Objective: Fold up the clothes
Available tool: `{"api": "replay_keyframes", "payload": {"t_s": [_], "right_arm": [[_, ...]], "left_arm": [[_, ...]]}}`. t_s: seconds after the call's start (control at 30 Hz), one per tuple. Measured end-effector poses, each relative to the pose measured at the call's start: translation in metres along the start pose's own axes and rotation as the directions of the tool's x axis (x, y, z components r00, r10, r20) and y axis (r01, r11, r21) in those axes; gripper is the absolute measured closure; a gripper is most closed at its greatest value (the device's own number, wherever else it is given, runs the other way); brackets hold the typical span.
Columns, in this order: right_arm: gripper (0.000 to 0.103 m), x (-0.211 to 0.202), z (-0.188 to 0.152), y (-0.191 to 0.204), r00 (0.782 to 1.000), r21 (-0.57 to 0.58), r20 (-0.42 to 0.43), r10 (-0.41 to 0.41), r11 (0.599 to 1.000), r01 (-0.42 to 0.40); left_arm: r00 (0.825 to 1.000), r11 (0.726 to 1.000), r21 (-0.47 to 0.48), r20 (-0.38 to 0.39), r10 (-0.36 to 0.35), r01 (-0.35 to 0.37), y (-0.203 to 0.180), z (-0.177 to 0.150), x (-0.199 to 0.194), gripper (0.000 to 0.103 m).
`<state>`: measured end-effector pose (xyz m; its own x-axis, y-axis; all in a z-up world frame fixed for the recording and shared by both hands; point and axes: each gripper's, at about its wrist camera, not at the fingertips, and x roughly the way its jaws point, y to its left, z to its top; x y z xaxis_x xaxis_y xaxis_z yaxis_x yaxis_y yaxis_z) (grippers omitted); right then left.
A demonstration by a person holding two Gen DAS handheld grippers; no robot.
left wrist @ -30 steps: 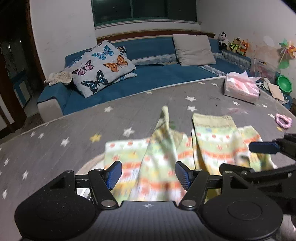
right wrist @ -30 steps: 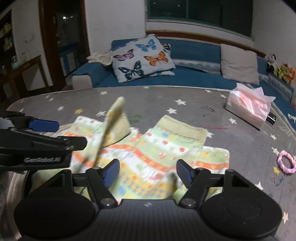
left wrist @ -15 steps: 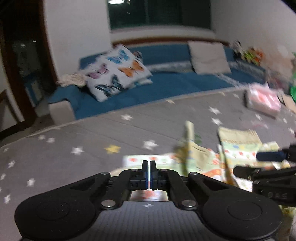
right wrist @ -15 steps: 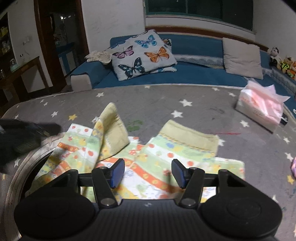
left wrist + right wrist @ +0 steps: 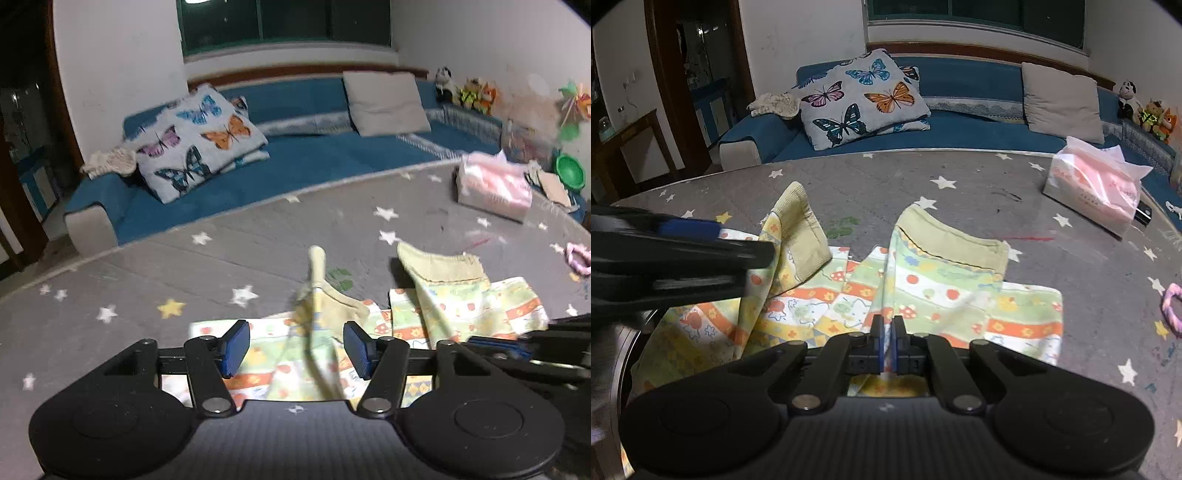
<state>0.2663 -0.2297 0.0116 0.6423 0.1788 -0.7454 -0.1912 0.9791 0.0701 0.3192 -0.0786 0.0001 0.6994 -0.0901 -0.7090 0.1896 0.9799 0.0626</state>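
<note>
A small pair of patterned pants point(image 5: 945, 291), pale green with orange bands and yellow-green cuffs, lies on the grey star-print table point(image 5: 960, 199). It also shows in the left wrist view point(image 5: 461, 306). My right gripper point(image 5: 886, 343) is shut on a fold of the pants at their near edge. My left gripper point(image 5: 295, 349) is open, its blue pads either side of the left leg, whose cuff point(image 5: 317, 258) stands raised. The left gripper's arm point(image 5: 676, 254) shows at the left of the right wrist view.
A pink tissue pack point(image 5: 1097, 184) sits at the table's far right, a pink ring point(image 5: 1172, 310) near the right edge. Behind the table is a blue sofa point(image 5: 960, 125) with a butterfly pillow point(image 5: 860, 99) and a grey cushion point(image 5: 1060, 103).
The right gripper has closed on the pants. The left gripper was open, closed half a second ago, and stands open again over the left leg.
</note>
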Motion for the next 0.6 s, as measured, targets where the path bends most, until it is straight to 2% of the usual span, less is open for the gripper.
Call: {"api": "replay_keyframes", "payload": {"t_s": [0.03,0.07,0.13,0.23,0.3,0.37,0.43,0.47,0.6], "right_arm": [[0.1,-0.001,0.0,-0.001,1.0,0.001,-0.001,0.005,1.0,-0.005],[0.1,-0.002,0.001,-0.002,1.0,0.002,-0.002,0.011,1.0,-0.011],[0.097,-0.003,0.001,-0.003,1.0,0.004,-0.003,0.022,1.0,-0.022],[0.09,0.003,0.004,-0.003,0.999,0.022,0.004,0.037,0.999,-0.037],[0.075,0.008,0.005,-0.001,0.999,0.033,0.002,0.046,0.998,-0.046],[0.072,0.013,0.006,0.003,0.999,0.043,0.003,0.052,0.998,-0.052],[0.081,0.016,0.004,0.006,1.0,0.038,-0.002,0.027,0.999,-0.027],[0.099,0.018,0.003,0.007,1.0,0.036,-0.005,0.016,0.999,-0.016],[0.102,0.002,-0.003,-0.002,1.0,0.041,0.022,-0.006,0.999,0.005]], "left_arm": [[1.0,1.0,0.002,-0.016,-0.008,0.008,-0.001,0.0,0.008,0.086],[1.0,1.0,-0.003,-0.028,-0.01,0.01,0.0,-0.001,0.014,0.095],[1.0,0.999,-0.032,-0.03,-0.004,0.003,0.006,-0.005,0.019,0.101],[1.0,0.998,-0.051,-0.001,0.022,-0.022,0.017,-0.01,0.011,0.102],[0.999,0.997,-0.071,0.026,0.034,-0.032,0.025,-0.013,0.001,0.102],[0.998,0.994,-0.097,0.051,0.046,-0.041,0.032,-0.013,-0.009,0.102],[0.996,0.991,-0.125,0.076,0.056,-0.046,0.04,-0.013,-0.022,0.102],[0.994,0.99,-0.13,0.089,0.065,-0.053,0.044,-0.015,-0.029,0.102],[0.984,0.981,-0.176,0.139,0.113,-0.088,0.064,-0.023,-0.058,0.102]]}}
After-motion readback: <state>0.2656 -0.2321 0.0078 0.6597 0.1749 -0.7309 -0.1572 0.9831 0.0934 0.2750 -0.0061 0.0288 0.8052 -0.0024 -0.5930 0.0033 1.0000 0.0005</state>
